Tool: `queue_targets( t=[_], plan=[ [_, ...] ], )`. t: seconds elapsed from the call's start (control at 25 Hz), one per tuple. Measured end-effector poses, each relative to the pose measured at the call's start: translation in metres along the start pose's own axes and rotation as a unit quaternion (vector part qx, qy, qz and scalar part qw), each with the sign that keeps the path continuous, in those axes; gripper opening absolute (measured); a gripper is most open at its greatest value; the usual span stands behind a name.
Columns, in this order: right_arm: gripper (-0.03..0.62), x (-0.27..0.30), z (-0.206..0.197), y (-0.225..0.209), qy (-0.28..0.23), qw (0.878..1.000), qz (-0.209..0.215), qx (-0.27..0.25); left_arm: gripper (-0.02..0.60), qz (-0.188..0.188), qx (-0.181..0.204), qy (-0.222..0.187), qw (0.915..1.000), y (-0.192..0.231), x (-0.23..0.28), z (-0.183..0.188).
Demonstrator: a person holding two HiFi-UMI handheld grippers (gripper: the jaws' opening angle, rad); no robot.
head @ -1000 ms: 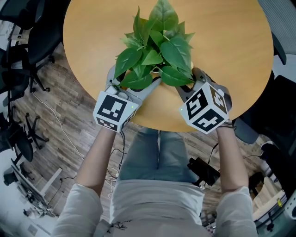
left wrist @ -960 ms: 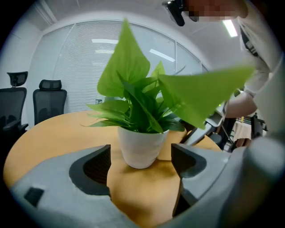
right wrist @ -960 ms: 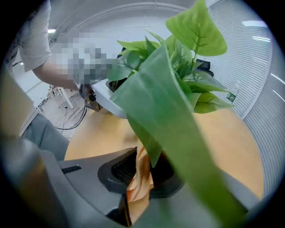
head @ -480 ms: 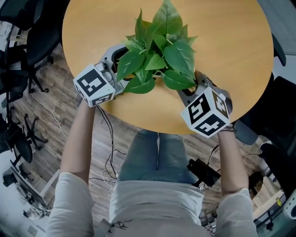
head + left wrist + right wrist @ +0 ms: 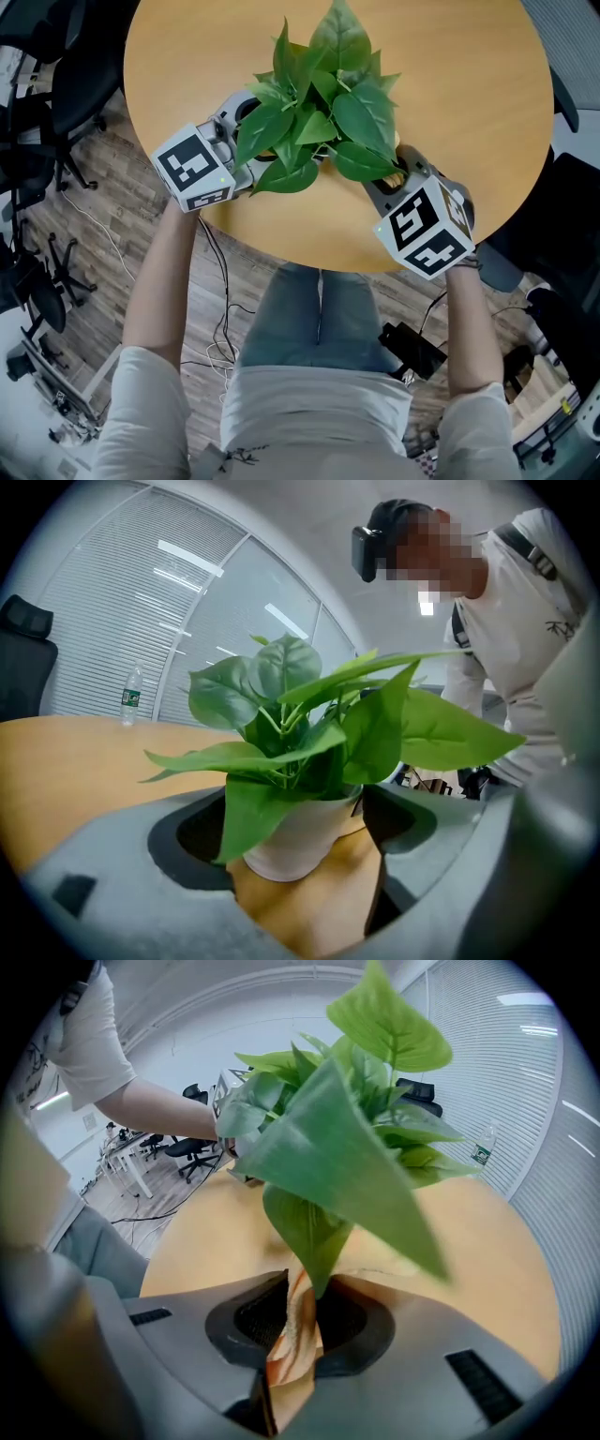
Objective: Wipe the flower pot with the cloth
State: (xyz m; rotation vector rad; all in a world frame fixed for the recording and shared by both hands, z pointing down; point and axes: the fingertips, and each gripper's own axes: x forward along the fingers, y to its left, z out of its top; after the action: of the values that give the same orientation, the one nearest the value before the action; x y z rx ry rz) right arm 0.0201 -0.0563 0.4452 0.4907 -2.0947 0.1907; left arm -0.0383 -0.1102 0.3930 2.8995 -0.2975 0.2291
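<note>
So, left to right on the smooth round wooden table (image 5: 450,84): left gripper (image 5: 298,822) has its 2 grey jaws wide and closing, with 1 rounded white flower pot (image 5: 291,847) between them, unsqueezed. 1 glossy leafy plant (image 5: 323,103) sits in it. Right gripper (image 5: 300,1321) is pinched on 1 orange-striped cloth (image 5: 289,1354), under the leaves.

The person (image 5: 319,370) is wearing a pale short-sleeved shirt (image 5: 319,412) and grey-blue trousers (image 5: 319,314). A black camera (image 5: 367,547) is sitting on the head.

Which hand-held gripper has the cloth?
The right hand-held gripper, pinching the orange cloth; the left hand-held gripper is closing its jaws, the pot between them.
</note>
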Motion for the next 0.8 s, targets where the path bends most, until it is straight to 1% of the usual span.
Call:
queue_targets(
  t=[0.2,0.28,0.4,0.52,0.8],
  plan=[
    [0.057,-0.009,-0.011,-0.037,0.01,0.999,-0.042,0.022,0.435,0.006,0.0,-0.003,1.0,0.0,0.0,0.0],
    [0.057,-0.006,-0.009,-0.05,0.014,0.998,-0.051,0.024,0.434,0.01,-0.002,-0.004,0.9999,0.0,0.0,0.0],
    [0.057,0.001,0.003,-0.056,0.011,0.999,-0.05,0.017,0.434,0.014,-0.003,-0.005,0.9999,0.0,0.0,0.0],
    [0.057,0.008,0.013,-0.05,0.013,0.999,-0.041,0.003,0.434,0.021,-0.006,-0.007,0.9997,0.0,0.001,0.0],
    [0.057,0.007,0.015,-0.045,0.017,0.999,-0.039,-0.008,0.434,0.041,-0.008,-0.009,0.9991,0.0,0.002,0.001]
  ],
)
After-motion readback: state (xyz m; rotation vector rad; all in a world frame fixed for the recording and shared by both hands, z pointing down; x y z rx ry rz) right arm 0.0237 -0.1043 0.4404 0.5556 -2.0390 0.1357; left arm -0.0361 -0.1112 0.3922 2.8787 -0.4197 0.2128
